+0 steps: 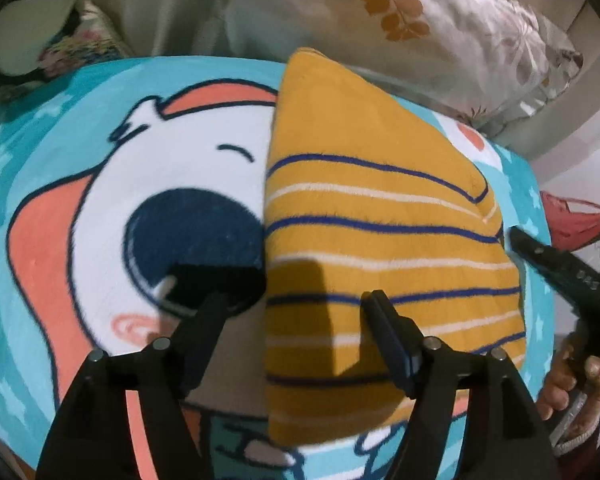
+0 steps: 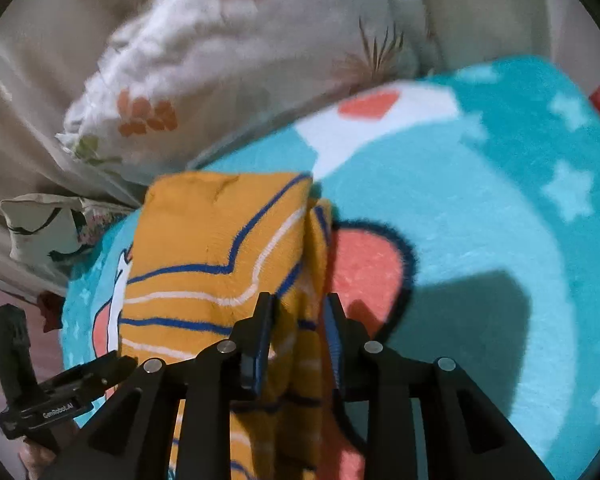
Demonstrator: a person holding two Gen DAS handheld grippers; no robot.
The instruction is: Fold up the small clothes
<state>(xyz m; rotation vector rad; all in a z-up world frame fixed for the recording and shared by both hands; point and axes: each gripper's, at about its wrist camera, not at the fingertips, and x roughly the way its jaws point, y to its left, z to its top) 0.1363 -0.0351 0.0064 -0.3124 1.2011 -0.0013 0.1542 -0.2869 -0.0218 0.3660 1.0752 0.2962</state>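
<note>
On cartoon blanket (image 1: 60, 208), left side | left gripper (image 1: 284, 300) jaws apart, straddling left edge of folded yellow striped garment (image 1: 360, 208), gripping nothing | right: right gripper (image 2: 300, 304) pinched garment's thick right edge.

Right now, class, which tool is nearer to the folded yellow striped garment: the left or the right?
Right. The right tool has the yellow striped garment bunched between its fingers at one edge. The left tool hangs open over the opposite edge, gripping nothing.
</note>
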